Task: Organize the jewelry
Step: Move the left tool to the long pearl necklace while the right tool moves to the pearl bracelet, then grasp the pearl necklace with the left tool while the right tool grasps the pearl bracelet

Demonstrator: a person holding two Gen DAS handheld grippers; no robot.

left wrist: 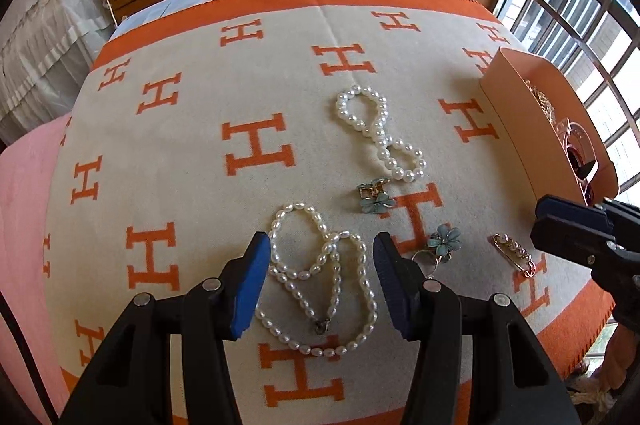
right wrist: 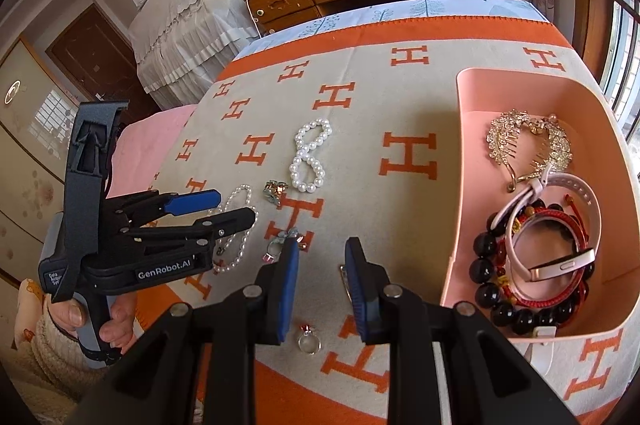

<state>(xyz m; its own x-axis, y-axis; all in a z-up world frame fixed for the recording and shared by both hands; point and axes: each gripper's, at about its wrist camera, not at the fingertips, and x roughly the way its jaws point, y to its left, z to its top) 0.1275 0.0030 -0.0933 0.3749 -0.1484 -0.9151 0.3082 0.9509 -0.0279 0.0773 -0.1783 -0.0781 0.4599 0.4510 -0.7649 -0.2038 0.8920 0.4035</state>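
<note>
So, roughly halfway done, I'd say. The pink open-topped plastic box (right wrist: pixel 472 185) sits on the right side of the bed and already holds a decent haul: a sparkly gold rhinestone hair comb (right wrist: pixel 528 141), a chunky black bead bracelet (right wrist: pixel 486 265), some red cord bracelets (right wrist: pixel 560 221) and a pale pink band watch (right wrist: pixel 560 265).

Still loose on the cream and orange H-patterned blanket (left wrist: pixel 248 145):
- a long white rice-pearl necklace (left wrist: pixel 320 277), tangled in loops
- a round-pearl strand twisted into a figure eight (left wrist: pixel 380 133), further up the blanket
- two teal enamel flower pieces (left wrist: pixel 374 199) and (left wrist: pixel 442 243), looks like earrings or clips
- a gold safety-pin brooch with small pearls (left wrist: pixel 514 255)
- a small silver ring with a red stone (right wrist: pixel 309 339), near the blanket's front edge

The left gripper (left wrist: pixel 320 279) hangs right over the rice-pearl necklace with its blue pads apart, one either side of the loops and not pressing on them. My guess is that's the next piece to go. The right gripper (right wrist: pixel 322 289) has its pads apart too, nothing between them. It's hovering over the blanket between the ring and the brooch, just left of the box.

So six-ish pieces left, all needing a trip to the box. The necklace could be fiddly since it's loose and loopy.
</note>
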